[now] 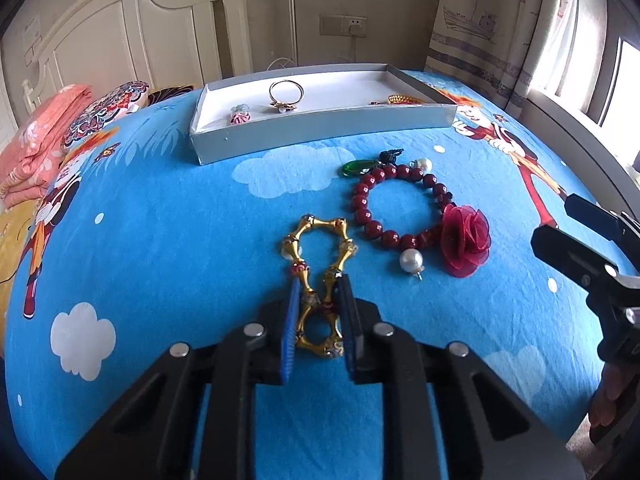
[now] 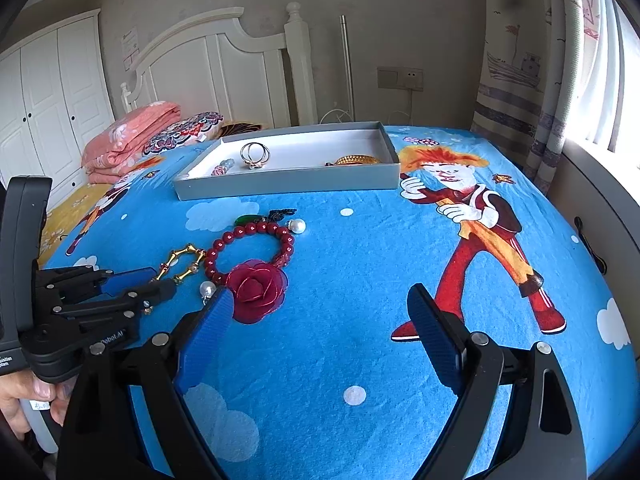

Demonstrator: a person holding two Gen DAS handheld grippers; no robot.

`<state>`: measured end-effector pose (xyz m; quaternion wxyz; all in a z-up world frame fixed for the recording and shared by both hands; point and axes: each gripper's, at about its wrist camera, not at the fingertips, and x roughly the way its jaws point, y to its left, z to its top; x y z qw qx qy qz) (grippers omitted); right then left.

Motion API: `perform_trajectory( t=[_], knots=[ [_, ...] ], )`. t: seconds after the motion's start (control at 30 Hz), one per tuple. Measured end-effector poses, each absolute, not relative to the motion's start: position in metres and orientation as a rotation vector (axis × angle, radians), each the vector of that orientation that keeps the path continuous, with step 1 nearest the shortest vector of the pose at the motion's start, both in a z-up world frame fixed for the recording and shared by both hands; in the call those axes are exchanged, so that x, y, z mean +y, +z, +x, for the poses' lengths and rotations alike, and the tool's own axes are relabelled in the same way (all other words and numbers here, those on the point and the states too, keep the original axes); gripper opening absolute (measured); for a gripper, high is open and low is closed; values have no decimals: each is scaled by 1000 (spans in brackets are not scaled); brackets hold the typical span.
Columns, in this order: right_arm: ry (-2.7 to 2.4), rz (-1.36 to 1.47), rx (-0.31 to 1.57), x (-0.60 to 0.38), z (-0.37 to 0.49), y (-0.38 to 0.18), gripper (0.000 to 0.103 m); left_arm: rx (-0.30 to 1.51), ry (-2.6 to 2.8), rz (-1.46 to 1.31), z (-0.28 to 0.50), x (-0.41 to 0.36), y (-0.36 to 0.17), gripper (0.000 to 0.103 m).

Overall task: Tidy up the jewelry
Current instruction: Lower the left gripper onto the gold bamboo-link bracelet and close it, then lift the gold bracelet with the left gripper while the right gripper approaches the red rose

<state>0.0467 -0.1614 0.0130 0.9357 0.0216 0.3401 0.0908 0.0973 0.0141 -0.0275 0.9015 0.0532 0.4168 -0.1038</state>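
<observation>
Left gripper fingers clamped on the gold bracelet lying on the bed, apparently pinching its near loop; right gripper fingers apart, empty.

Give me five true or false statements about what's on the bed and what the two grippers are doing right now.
1. The left gripper is shut on the gold bracelet. True.
2. The right gripper holds the red bead bracelet. False: its jaws stand wide open over bare sheet, holding nothing.
3. The tray is empty. False: a gold ring and other small pieces lie in it.
4. A red fabric rose is attached to the red bead bracelet. True.
5. The gold bracelet lies inside the tray. False: it lies on the blue sheet, in front of the tray.
</observation>
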Motion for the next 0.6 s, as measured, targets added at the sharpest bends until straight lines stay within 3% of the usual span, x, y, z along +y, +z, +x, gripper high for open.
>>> perform_trajectory(
  t=[0.23, 0.3, 0.6],
  knots=[
    [204, 38, 707, -156, 48, 13, 83, 852, -218, 72, 91, 20, -26, 17],
    [215, 32, 710, -152, 48, 13, 83, 836, -210, 64, 90, 22, -23, 10],
    [233, 17, 751, -144, 54, 9, 82, 837, -205, 37, 87, 28, -24, 9]
  ],
)
